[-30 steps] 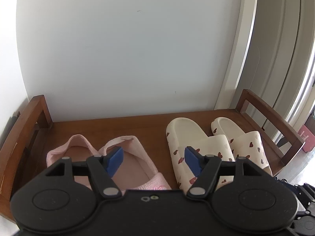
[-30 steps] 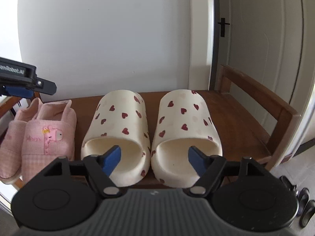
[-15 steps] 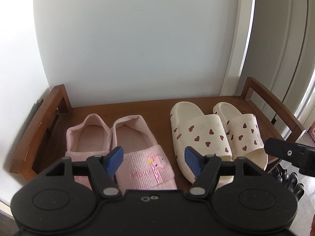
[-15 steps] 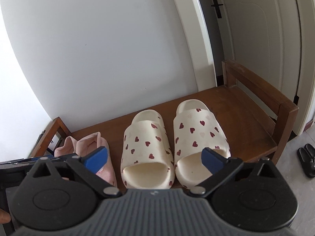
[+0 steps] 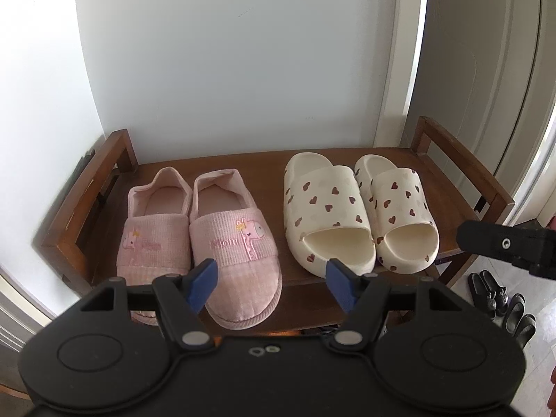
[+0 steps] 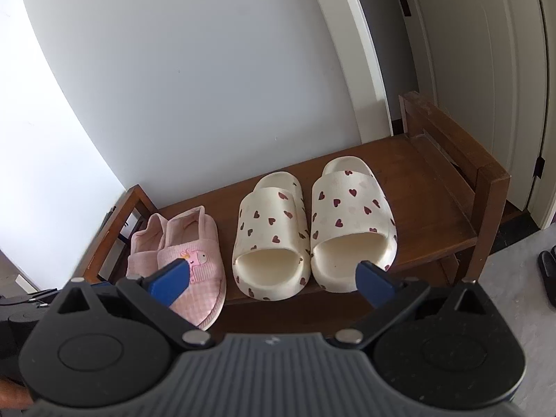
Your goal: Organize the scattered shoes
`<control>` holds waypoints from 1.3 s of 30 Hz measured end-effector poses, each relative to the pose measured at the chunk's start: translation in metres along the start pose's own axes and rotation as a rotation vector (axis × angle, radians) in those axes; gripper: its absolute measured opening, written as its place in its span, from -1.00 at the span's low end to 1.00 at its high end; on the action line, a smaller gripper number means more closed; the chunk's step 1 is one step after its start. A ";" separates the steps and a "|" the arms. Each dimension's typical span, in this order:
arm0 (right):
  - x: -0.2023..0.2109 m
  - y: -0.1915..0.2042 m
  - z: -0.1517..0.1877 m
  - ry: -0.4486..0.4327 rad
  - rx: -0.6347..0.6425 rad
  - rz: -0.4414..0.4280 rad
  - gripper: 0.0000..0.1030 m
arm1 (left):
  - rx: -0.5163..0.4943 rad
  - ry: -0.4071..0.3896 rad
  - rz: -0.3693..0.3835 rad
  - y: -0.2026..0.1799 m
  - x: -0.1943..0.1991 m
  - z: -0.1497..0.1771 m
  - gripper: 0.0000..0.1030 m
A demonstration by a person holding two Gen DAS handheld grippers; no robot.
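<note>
A pair of pink slippers (image 5: 208, 229) lies side by side on the left of a brown wooden shoe bench (image 5: 243, 163). A pair of cream slides with red hearts (image 5: 358, 208) lies side by side on the right. Both pairs show in the right wrist view too, the pink slippers (image 6: 187, 243) and the cream slides (image 6: 312, 232) on the bench (image 6: 427, 201). My left gripper (image 5: 271, 283) is open and empty, held back from the bench front. My right gripper (image 6: 272, 279) is open wide and empty, also back from the bench. Its body shows at the right edge of the left wrist view (image 5: 507, 246).
The bench has raised wooden end rails, left (image 5: 87, 205) and right (image 5: 462, 173). A white wall (image 5: 243, 52) stands behind it, with a door frame (image 6: 351, 52) and door (image 6: 469, 52) to the right. Dark shoes (image 5: 500, 305) lie on the grey floor at the right.
Both grippers have pulled back and up from the bench, so both pairs now look smaller and whole. The right gripper's jaws have opened wider.
</note>
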State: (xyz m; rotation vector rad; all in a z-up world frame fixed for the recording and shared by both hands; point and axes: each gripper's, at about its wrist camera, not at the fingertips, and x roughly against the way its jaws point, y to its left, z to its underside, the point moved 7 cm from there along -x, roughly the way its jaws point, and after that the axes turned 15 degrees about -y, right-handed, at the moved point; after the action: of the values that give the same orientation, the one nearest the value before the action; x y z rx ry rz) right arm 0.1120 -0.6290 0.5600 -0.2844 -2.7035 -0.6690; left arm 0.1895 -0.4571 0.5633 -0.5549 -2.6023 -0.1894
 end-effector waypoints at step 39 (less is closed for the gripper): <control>0.042 -0.019 0.026 0.042 -0.069 0.019 0.99 | -0.042 -0.066 0.065 -0.045 0.043 0.001 0.35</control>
State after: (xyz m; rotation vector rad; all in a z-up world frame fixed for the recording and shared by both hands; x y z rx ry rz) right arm 0.0612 -0.6282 0.5464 -0.3088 -2.6381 -0.7549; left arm 0.1352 -0.4826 0.5812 -0.6704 -2.6450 -0.2077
